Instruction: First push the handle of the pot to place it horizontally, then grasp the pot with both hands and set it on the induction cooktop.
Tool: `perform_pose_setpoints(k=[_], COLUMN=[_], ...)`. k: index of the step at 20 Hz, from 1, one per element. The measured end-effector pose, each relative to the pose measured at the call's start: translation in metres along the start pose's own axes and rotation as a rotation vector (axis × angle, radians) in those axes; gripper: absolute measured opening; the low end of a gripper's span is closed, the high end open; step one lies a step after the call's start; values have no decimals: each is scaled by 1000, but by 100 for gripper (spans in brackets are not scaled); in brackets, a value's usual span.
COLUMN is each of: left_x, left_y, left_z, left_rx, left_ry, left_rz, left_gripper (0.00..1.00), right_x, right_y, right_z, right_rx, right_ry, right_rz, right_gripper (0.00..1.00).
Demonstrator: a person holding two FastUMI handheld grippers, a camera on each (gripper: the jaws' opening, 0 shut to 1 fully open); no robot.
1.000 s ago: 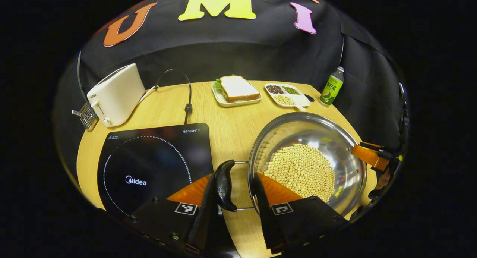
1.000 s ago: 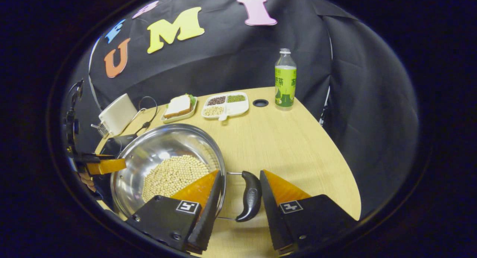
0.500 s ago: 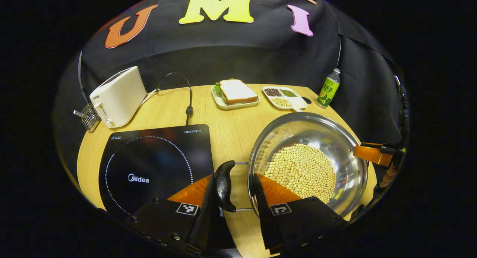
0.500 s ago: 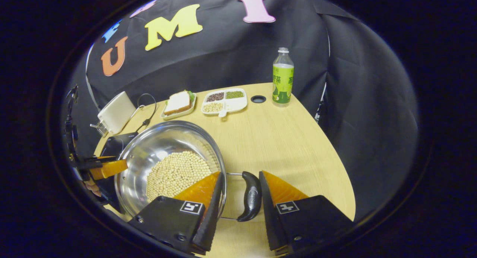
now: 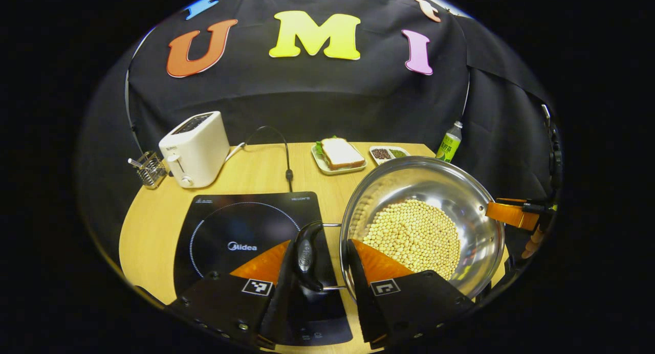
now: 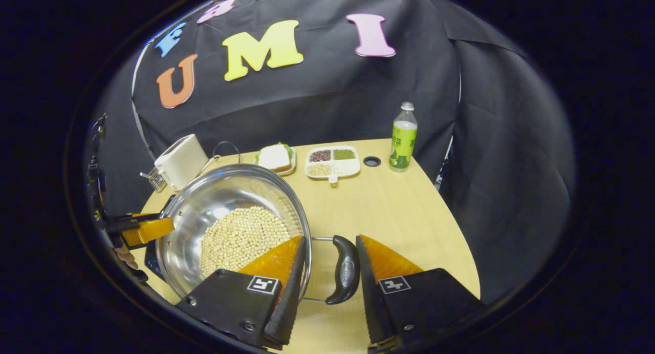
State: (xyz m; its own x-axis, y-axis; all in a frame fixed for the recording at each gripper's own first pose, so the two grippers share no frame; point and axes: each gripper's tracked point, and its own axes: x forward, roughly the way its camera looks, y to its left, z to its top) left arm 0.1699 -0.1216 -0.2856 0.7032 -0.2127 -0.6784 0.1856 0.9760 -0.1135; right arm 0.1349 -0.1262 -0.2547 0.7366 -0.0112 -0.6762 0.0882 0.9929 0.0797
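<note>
Left gripper view: left gripper straddles pot handle; whether both fingers press, cannot tell. Handle lies level, over cooktop; pot bowl at 3 o'clock, seemingly lifted.

Right gripper view: right gripper likewise straddles far handle, contact unclear. Judged: push done, carry underway, set-down left.

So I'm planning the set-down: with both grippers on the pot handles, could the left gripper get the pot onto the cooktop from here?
Probably yes. The left gripper grips the pot's left handle, already over the induction cooktop's bare glass; the toaster and cord stand behind it.
</note>
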Motion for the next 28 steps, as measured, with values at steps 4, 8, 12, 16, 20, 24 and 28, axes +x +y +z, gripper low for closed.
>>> perform_pose_setpoints(k=[4, 8, 12, 16, 20, 24, 28], left_x=[-23, -36, -41, -33, -17, 0, 10], left_y=[43, 96, 145, 195, 239, 263, 267], left_z=[3, 1, -2, -5, -12, -11, -17], left_rx=[-21, -46, -71, -94, -126, -128, -138], left_ry=[-11, -23, -26, -12, 8, 6, 7], left_rz=[40, 85, 123, 165, 193, 188, 168], left_gripper=[55, 54, 54, 54, 54, 55, 55], right_x=[-3, 7, 23, 50, 76, 99, 104], right_y=[48, 99, 150, 198, 235, 259, 260], right_z=[6, 9, 11, 7, 1, 4, 7], right_rx=[-35, -49, -81, -113, -135, -162, -183], right_ry=[-10, -3, 1, 21, 50, 50, 32], right_rz=[31, 75, 108, 135, 149, 134, 109], right_gripper=[57, 57, 57, 56, 57, 57, 57])
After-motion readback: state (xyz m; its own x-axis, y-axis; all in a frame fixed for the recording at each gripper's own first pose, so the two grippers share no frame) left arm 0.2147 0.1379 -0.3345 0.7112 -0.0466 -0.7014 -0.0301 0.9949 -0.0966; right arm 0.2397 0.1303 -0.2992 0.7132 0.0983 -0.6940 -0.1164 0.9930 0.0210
